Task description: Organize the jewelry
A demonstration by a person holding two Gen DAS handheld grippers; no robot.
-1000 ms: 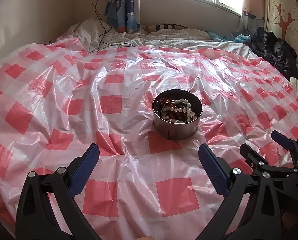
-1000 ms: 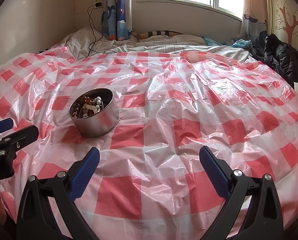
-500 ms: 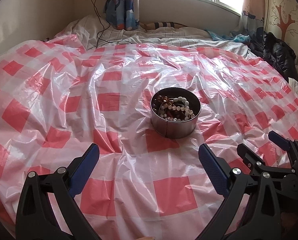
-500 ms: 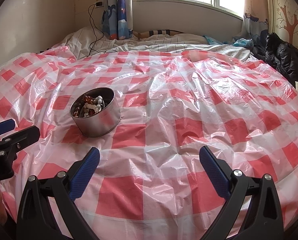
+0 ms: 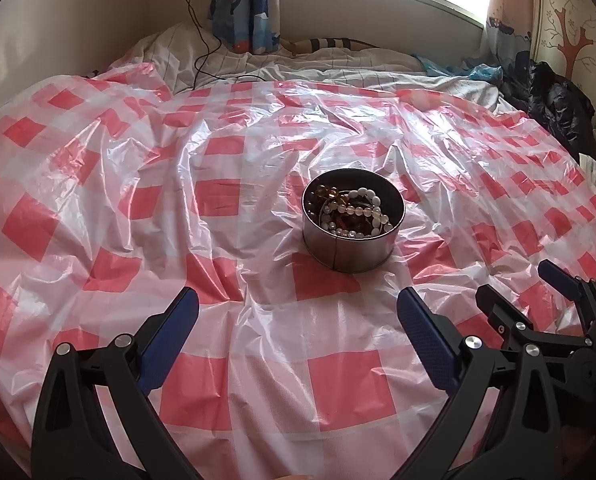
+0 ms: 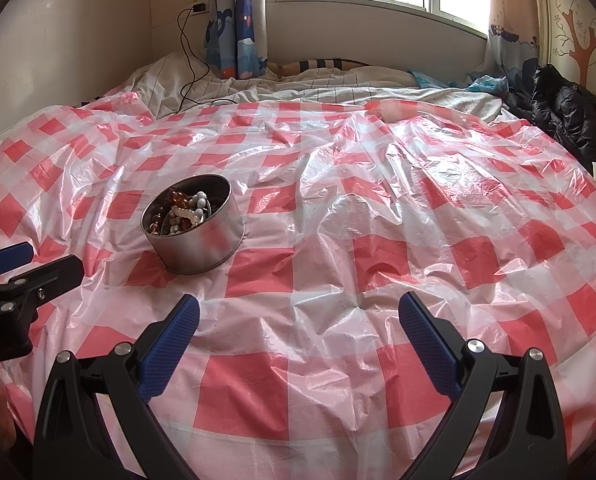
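A round metal tin (image 5: 348,249) stands on the red-and-white checked plastic sheet (image 5: 138,208), holding white bead strands (image 5: 362,210), amber beads (image 5: 330,193) and darker pieces. My left gripper (image 5: 298,320) is open and empty, short of the tin. My right gripper (image 6: 298,322) is open and empty, with the tin (image 6: 202,246) ahead to its left. The right gripper also shows at the right edge of the left wrist view (image 5: 526,284). The left gripper shows at the left edge of the right wrist view (image 6: 38,260).
The sheet covers a bed. White striped bedding (image 6: 298,84) and a black cable (image 6: 190,68) lie at the far end below a window. A black jacket (image 6: 566,116) lies at the far right. A wall runs along the left.
Both grippers have drifted slightly; the tin sits a little higher and more to the left in the left wrist view. Both grippers stay open and empty.
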